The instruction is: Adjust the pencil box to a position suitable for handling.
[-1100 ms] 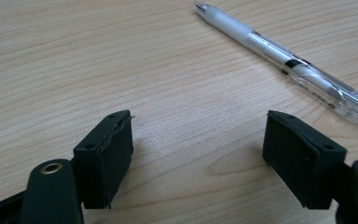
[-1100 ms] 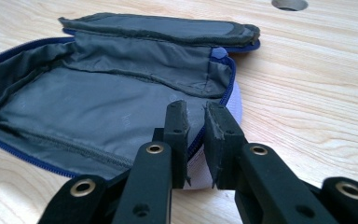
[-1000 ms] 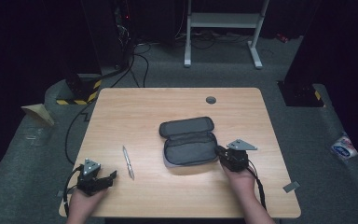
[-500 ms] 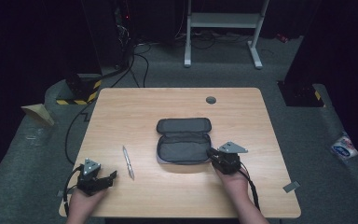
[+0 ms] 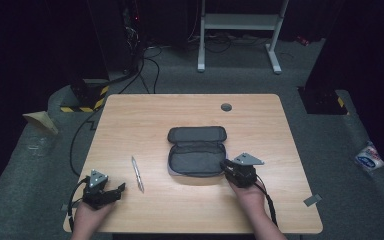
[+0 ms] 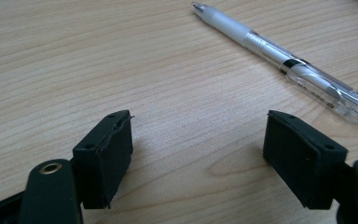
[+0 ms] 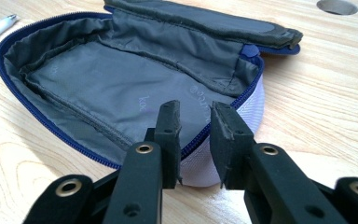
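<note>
A dark grey pencil case (image 5: 196,159) lies open at the table's middle, its lid (image 5: 197,134) folded back and its grey lining (image 7: 121,88) bare. My right gripper (image 5: 226,168) is at the case's right end. Its jaws (image 7: 196,116) stand close together astride the blue zip rim, one inside and one outside, pinching it. A white pen (image 5: 137,174) lies left of the case. My left gripper (image 5: 117,190) rests near the front left corner, open and holding nothing. The pen (image 6: 284,60) lies just beyond its jaws (image 6: 198,149).
The wooden table (image 5: 155,115) has a round cable hole (image 5: 226,106) at the back. Cables and a black-and-yellow striped base (image 5: 82,95) lie on the floor to the back left. A white frame (image 5: 240,22) stands behind.
My right gripper has moved left along the front of the table. The pencil case has turned from slanted to square with the table. The left gripper and pen have stayed put.
</note>
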`<move>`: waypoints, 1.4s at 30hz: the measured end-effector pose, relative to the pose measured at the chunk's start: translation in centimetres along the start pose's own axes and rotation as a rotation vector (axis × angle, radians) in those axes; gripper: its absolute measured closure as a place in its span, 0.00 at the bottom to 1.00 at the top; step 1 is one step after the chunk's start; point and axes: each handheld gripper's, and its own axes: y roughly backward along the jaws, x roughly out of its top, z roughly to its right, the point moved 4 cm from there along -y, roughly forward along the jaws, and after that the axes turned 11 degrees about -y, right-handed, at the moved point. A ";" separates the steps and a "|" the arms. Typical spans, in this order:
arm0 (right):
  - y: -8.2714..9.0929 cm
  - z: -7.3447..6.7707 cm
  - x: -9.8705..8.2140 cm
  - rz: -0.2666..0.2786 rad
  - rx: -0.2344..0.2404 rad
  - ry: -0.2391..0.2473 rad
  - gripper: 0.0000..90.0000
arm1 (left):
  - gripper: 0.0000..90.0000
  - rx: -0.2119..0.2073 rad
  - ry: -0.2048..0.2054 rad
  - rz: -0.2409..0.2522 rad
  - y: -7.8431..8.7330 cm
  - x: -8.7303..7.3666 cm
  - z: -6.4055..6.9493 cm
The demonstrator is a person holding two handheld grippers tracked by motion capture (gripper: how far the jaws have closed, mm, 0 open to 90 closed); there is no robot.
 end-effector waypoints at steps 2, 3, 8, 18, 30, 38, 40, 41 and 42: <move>0.3 0.1 0.1 0.006 -0.001 -0.010 0.78 | 0.27 0.000 0.000 0.000 0.0 0.0 0.0; 0.4 0.1 0.2 0.010 0.000 -0.017 0.77 | 0.27 0.000 0.000 0.000 0.0 0.0 0.0; 1.3 0.3 0.5 0.025 -0.001 -0.015 0.75 | 0.27 0.000 0.000 0.000 0.0 0.0 0.0; 2.9 1.4 0.3 0.051 -0.036 -0.025 0.68 | 0.27 0.000 0.000 0.000 0.0 0.0 0.0; 5.3 5.5 -2.9 -0.004 -0.145 -0.072 0.56 | 0.29 -0.002 -0.007 0.003 0.1 0.0 0.2; 6.5 7.3 -4.5 -0.050 -0.181 -0.102 0.56 | 0.47 -0.023 -0.025 0.002 0.3 0.4 1.0; 6.6 7.6 -4.7 -0.058 -0.188 -0.105 0.55 | 0.52 -0.041 -0.031 -0.002 0.3 0.8 1.4; 6.6 7.6 -4.8 -0.061 -0.190 -0.111 0.55 | 0.53 -0.046 -0.033 0.005 0.4 1.0 1.7; 6.6 7.6 -4.9 -0.066 -0.190 -0.110 0.55 | 0.54 -0.047 -0.039 0.010 0.4 1.3 2.1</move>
